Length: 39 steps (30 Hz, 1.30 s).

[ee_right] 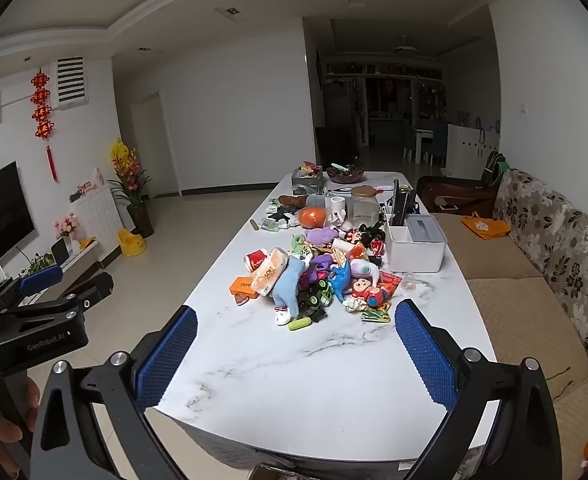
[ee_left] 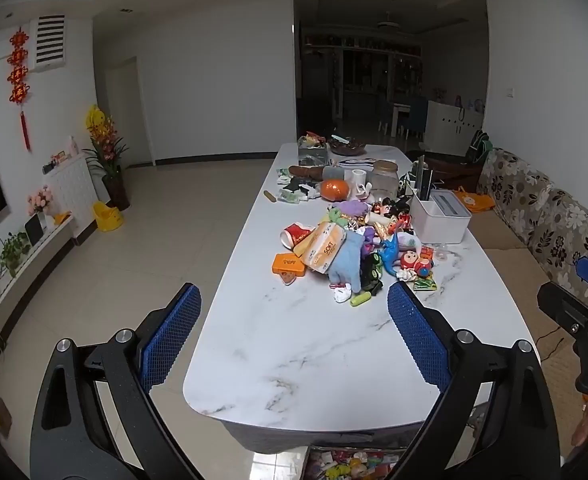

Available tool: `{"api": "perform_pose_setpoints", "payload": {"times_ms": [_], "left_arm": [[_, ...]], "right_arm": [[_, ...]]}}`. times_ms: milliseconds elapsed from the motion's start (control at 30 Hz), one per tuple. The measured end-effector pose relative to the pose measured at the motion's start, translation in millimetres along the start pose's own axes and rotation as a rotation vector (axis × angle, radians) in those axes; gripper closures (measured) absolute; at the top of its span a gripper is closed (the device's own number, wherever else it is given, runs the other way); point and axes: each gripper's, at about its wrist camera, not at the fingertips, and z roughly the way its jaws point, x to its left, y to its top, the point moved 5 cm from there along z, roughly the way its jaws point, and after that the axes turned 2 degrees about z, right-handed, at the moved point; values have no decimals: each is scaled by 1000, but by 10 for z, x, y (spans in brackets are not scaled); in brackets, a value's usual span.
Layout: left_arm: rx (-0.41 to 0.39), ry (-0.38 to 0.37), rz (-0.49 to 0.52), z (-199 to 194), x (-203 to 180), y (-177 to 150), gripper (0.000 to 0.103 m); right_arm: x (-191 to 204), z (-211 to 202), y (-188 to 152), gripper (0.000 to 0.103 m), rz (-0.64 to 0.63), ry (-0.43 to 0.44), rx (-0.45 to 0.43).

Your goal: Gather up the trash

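Observation:
A long white marble table (ee_left: 302, 360) (ee_right: 294, 372) carries a heap of toys and trash at its middle. In it are a crumpled paper ball (ee_left: 404, 276) (ee_right: 354, 303), a green wrapper (ee_left: 425, 283) (ee_right: 376, 315), a red paper cup (ee_left: 294, 234) (ee_right: 255, 258), an orange tissue pack (ee_left: 324, 248) (ee_right: 269, 272) and a blue plush (ee_left: 348, 266) (ee_right: 287, 286). My left gripper (ee_left: 294, 312) is open and empty above the near table end. My right gripper (ee_right: 296, 334) is open and empty, just short of the heap.
A white organizer box (ee_left: 440, 216) (ee_right: 416, 246) stands right of the heap, with a glass jar (ee_left: 384, 178) and bowls behind. A floral sofa (ee_right: 554, 248) runs along the right. A bin of items (ee_left: 354, 462) sits under the near edge. A TV stand lines the left wall.

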Motion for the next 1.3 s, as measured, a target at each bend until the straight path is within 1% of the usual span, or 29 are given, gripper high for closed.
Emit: {"api": "perform_pose_setpoints", "payload": {"times_ms": [233,633,900,1200,1233,1300], "left_arm": [[2,-2,-2,-21,-7,-18,11],[17,-10,-10,21,95,-60,11],[19,-7,-9,54,61,-58,11],[24,-6,-12,54,65,-72,11],[25,-6,-12,56,68,-74,11],[26,-5,-13,54,65,-70,11]], "right_arm": [[15,3,-5,5,0,-1,-1],[16,35,-17,5,1,1,2],[11,42,-15,5,4,-1,4],[97,-23,-62,5,2,-1,1],[33,48,-23,5,3,0,6],[48,43,-28,5,3,1,8]]}}
